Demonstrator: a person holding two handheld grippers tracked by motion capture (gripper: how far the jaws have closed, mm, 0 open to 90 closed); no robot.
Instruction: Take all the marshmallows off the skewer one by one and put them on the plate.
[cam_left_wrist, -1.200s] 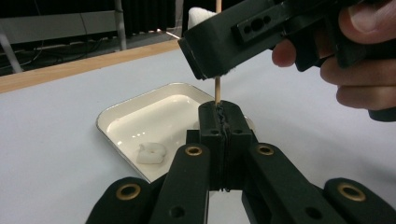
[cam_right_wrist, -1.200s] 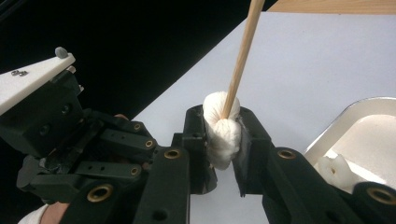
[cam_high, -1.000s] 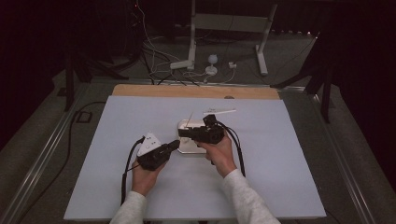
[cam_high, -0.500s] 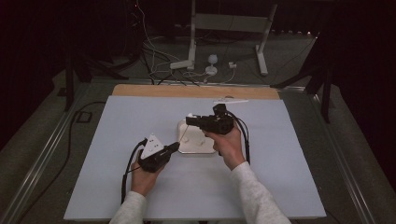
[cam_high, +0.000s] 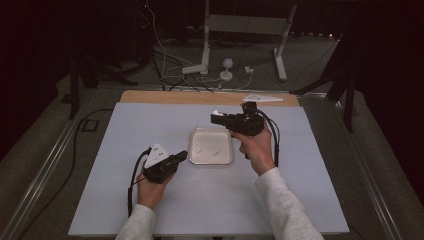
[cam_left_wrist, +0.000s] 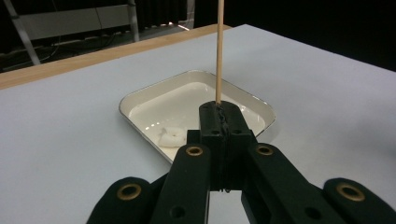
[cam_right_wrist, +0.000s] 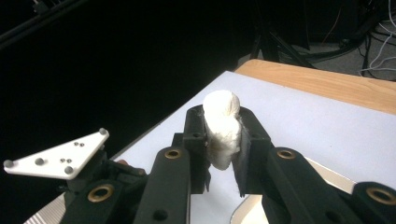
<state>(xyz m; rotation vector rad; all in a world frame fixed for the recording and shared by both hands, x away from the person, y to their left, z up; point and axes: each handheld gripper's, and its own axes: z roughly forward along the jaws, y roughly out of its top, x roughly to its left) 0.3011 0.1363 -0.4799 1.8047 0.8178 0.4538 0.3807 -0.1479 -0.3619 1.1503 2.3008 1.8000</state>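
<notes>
A thin wooden skewer (cam_left_wrist: 218, 46) stands upright out of my left gripper (cam_left_wrist: 219, 112), whose jaws are shut on its lower end. That left gripper (cam_high: 184, 156) rests low at the left edge of a shallow white tray (cam_high: 195, 135). Two small white marshmallows (cam_high: 198, 148) lie in the tray, one of them close ahead in the left gripper view (cam_left_wrist: 172, 137). My right gripper (cam_high: 215, 118) hovers over the tray's far right corner, shut on a white marshmallow (cam_right_wrist: 222, 126) that bulges above the pads.
The tray sits mid-table on a white board (cam_high: 125, 130) with a wooden strip (cam_high: 165, 96) along its far edge. A flat white piece (cam_high: 262, 97) lies on that strip. Cables and a metal stand (cam_high: 207, 45) are on the floor beyond.
My right gripper has lifted off the tray with the marshmallow and moved up and toward the far right. The left gripper and its skewer have hardly shifted.
</notes>
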